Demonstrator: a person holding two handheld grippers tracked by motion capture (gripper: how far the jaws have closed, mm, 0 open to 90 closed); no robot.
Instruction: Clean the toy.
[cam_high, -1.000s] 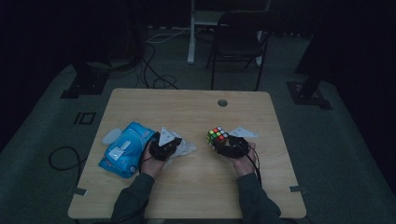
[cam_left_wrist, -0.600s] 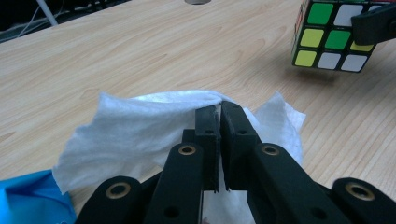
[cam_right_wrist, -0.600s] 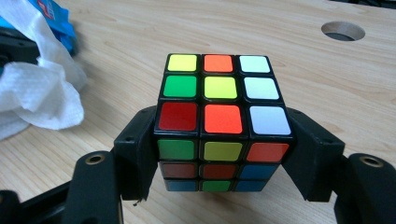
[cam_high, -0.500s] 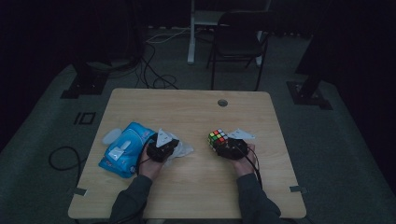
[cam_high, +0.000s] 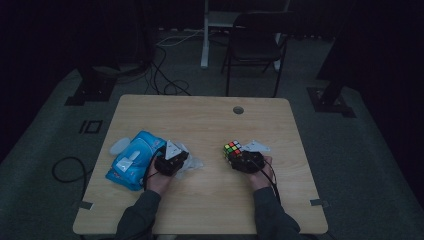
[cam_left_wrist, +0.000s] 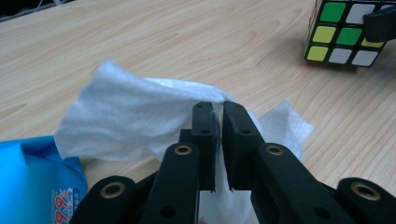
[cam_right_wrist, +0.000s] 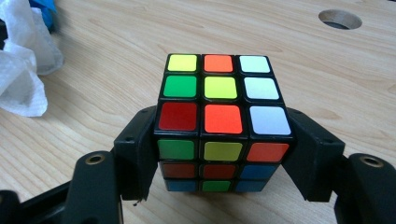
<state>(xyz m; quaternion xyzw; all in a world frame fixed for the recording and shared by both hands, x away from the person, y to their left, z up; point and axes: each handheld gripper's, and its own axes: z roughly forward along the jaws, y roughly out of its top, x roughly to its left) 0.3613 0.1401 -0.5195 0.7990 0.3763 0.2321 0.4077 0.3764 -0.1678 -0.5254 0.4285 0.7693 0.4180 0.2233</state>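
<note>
1. The left tongs (cam_left_wrist: 218, 119) pinch a crumpled white wet wipe (cam_left_wrist: 135, 116); their jaws have just been opening a little, yet only a thin slit shows between them, with the wipe's fold caught in it.
2. The right tongs (cam_right_wrist: 224, 154) are pressed on a scrambled, black-edged plastic puzzle cube (cam_right_wrist: 219, 116), one jaw flat against each side face, the cube resting on the pale wooden tabletop (cam_right_wrist: 116, 42).
3. Taking the cube as landmark: in the high view the wipe (cam_high: 192, 162) lies well apart to its left, spread on the tabletop (cam_high: 200, 115) under and just beyond the left tongs (cam_high: 172, 160).
4. Farther left of the cube (cam_high: 231, 149), just beside the wipe, lies a blue soft pack of wipes (cam_high: 131, 160).
5. A round cable hole (cam_high: 238, 110) sits beyond the cube, near the tabletop's far edge.
6. Against the earlier frames, the left tongs' small widening is the change; both hands, cube, wipe and pack sit where they were, and the right tongs (cam_high: 240, 159) keep the same clamp.
</note>
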